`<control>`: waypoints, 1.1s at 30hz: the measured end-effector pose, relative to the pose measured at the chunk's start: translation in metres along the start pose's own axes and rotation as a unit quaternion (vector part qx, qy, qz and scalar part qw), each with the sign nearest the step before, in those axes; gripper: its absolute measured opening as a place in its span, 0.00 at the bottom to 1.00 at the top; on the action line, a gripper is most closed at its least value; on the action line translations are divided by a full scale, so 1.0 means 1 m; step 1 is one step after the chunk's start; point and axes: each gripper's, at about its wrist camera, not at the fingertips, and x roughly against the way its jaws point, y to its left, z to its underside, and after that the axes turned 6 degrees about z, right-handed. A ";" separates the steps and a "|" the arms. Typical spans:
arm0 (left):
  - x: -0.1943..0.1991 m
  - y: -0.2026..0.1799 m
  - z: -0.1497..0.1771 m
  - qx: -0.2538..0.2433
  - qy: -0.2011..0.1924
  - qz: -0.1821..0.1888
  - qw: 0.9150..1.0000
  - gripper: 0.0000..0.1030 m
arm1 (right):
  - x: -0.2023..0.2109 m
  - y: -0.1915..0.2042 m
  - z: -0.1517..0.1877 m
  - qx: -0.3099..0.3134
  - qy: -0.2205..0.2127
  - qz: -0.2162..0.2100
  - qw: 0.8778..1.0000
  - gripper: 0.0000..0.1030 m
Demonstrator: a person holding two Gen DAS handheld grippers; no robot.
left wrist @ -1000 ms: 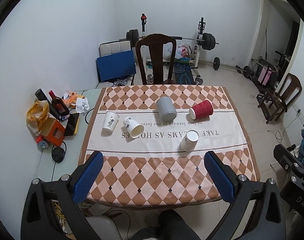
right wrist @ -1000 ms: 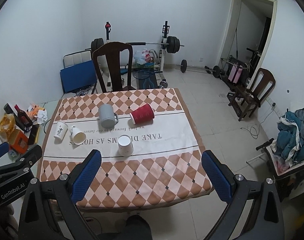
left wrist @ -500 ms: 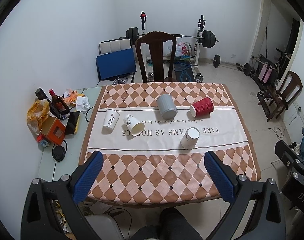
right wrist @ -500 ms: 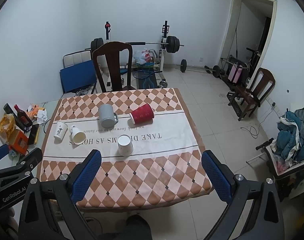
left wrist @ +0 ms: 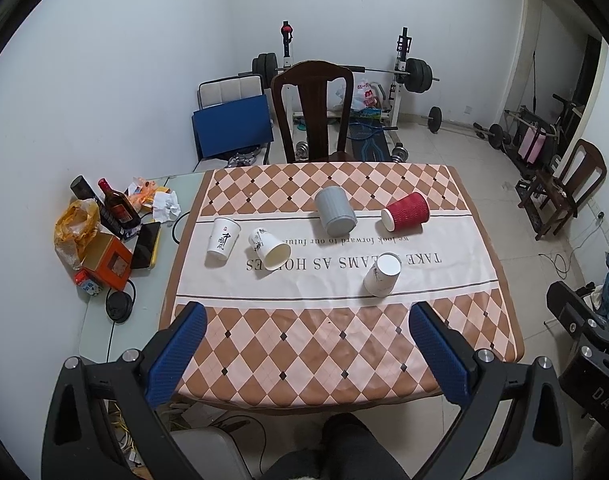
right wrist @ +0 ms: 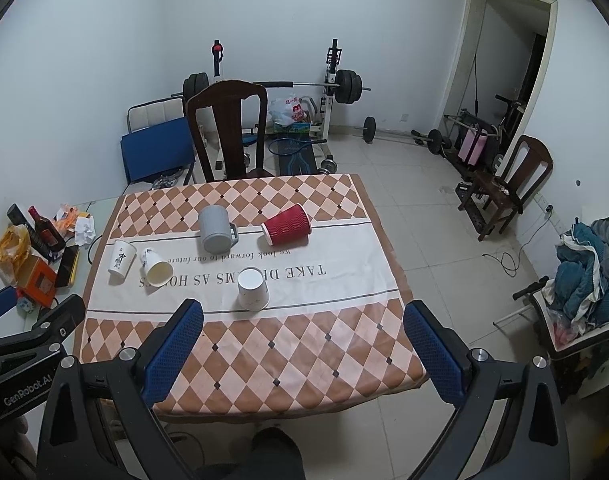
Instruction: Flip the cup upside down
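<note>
Several cups sit on a checkered tablecloth (left wrist: 304, 344). A white cup (left wrist: 223, 238) stands upright at the left. A second white cup (left wrist: 269, 248) lies on its side beside it. A grey mug (left wrist: 335, 216) and a red ribbed cup (left wrist: 405, 213) lie on their sides further back. A third white cup (left wrist: 381, 275) stands upside down, also in the right wrist view (right wrist: 252, 289). My left gripper (left wrist: 304, 356) is open and empty, high above the near table edge. My right gripper (right wrist: 302, 354) is open and empty, likewise high over the near edge.
A side table (left wrist: 100, 320) at the left holds bottles (left wrist: 118, 208), an orange box (left wrist: 106, 262), a bag and a phone. A dark wooden chair (left wrist: 312, 112) stands behind the table. Weights and a bench stand by the far wall. Another chair (right wrist: 508, 184) and laundry stand at the right.
Both grippers have risen and pulled back a little, so the table looks slightly smaller. The cups have not moved.
</note>
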 end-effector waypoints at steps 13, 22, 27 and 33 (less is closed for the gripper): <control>0.001 -0.001 0.002 -0.004 -0.001 0.000 1.000 1.00 | 0.000 0.001 -0.001 0.001 -0.001 0.000 1.000 0.99; 0.006 -0.003 0.011 -0.007 -0.001 -0.001 1.000 1.00 | -0.002 0.002 -0.001 0.003 0.003 0.000 1.000 0.98; 0.005 -0.003 0.008 -0.005 -0.001 -0.001 1.000 1.00 | -0.003 0.002 -0.002 0.002 0.003 0.000 1.000 0.98; 0.006 -0.003 0.009 -0.004 -0.001 -0.001 1.000 1.00 | -0.003 0.003 -0.003 0.003 0.002 0.001 1.000 0.99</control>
